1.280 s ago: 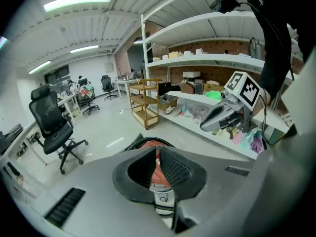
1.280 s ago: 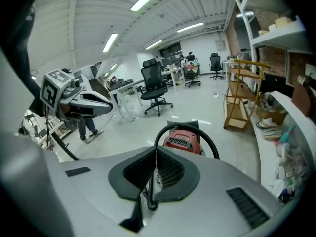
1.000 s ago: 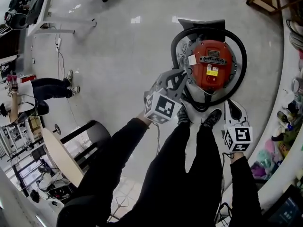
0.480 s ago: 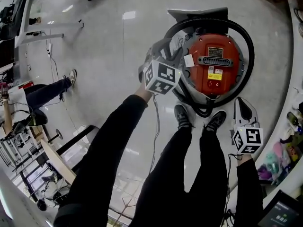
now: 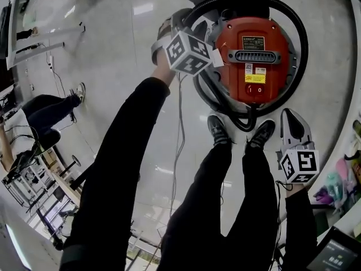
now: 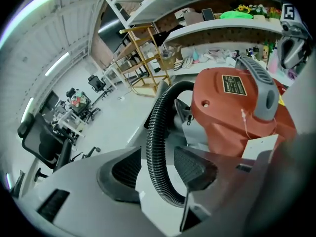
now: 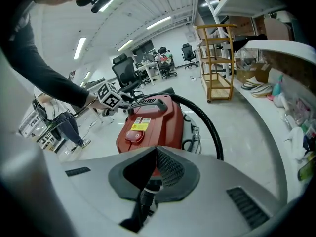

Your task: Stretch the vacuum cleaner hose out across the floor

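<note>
A red vacuum cleaner [image 5: 251, 61] stands on the floor with its black ribbed hose [image 5: 302, 44] coiled round it. My left gripper [image 5: 172, 27] is at the cleaner's left side. In the left gripper view the hose [image 6: 157, 132] runs between the jaws of the left gripper [image 6: 160, 167], which have just been opening; the pads [image 6: 195, 167] do not press on it. My right gripper [image 5: 290, 117] hangs beside my right shoe, below the cleaner in the picture. In its own view the right gripper [image 7: 155, 154] is shut on nothing, facing the cleaner [image 7: 148, 125] and the hose [image 7: 207, 120].
My shoes [image 5: 217, 130] stand just in front of the cleaner. A cable [image 5: 179, 129] hangs from the left gripper. A curved white counter [image 5: 352, 95] with clutter runs along the right. A wooden trolley [image 7: 215, 65] stands beyond. Another person's legs [image 5: 51, 109] show at far left.
My left gripper has moved from in front of my feet down to the hose at the cleaner's left side. Its jaws have opened around the hose. The right gripper has sunk a little and stays shut.
</note>
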Demonstrator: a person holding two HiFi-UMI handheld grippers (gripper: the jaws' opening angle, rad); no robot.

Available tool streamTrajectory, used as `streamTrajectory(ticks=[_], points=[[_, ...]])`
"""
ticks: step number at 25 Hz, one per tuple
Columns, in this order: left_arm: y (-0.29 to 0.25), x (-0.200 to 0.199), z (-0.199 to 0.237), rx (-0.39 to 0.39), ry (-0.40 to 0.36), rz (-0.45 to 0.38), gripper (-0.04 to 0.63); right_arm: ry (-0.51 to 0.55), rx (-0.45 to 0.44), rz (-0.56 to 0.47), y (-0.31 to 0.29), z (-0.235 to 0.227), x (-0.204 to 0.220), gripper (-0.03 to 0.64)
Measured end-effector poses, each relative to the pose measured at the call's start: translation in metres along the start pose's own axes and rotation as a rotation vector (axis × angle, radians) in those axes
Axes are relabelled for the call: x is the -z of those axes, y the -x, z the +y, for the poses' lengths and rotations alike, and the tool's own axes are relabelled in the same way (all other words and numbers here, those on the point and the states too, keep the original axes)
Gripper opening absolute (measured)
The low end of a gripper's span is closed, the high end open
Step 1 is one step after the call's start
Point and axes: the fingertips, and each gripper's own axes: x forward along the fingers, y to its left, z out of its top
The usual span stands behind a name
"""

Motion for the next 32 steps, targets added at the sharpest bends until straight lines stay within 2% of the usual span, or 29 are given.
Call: streamTrajectory(ticks=[6, 10, 13, 15, 19, 22, 25, 27, 32], points=[[-0.029, -0.006, 0.003, -0.011, 0.022, 0.023, 0.236, -0.005, 0.007, 0.003, 0.003, -0.009, 0.011, 0.014], [-0.053, 0.001, 0.009, -0.02, 0.082, 0.082, 0.238, 0.002, 0.017, 0.014, 0.006, -0.018, 0.019, 0.014], [-0.064, 0.002, 0.009, 0.008, 0.127, 0.134, 0.238, -0.001, 0.045, 0.045, 0.011, -0.024, 0.029, 0.014], [-0.062, -0.002, 0.005, 0.041, 0.11, 0.143, 0.204, -0.021, 0.056, 0.054, 0.016, -0.023, 0.034, 0.014], [-0.034, -0.011, 0.0, 0.044, -0.026, 0.073, 0.192, -0.032, 0.044, 0.054, 0.025, -0.007, 0.034, 0.014], [-0.006, -0.012, 0.009, 0.05, 0.021, 0.036, 0.192, -0.031, 0.031, 0.056, 0.03, 0.008, 0.028, 0.014], [0.031, -0.014, 0.014, 0.065, 0.024, 0.009, 0.192, -0.038, 0.014, 0.055, 0.04, 0.029, 0.02, 0.014], [0.065, -0.015, 0.017, 0.049, 0.032, -0.025, 0.192, -0.039, -0.004, 0.054, 0.048, 0.046, 0.014, 0.014], [0.158, -0.016, 0.015, -0.007, 0.144, -0.09, 0.192, -0.038, -0.028, 0.047, 0.073, 0.077, -0.003, 0.014]])
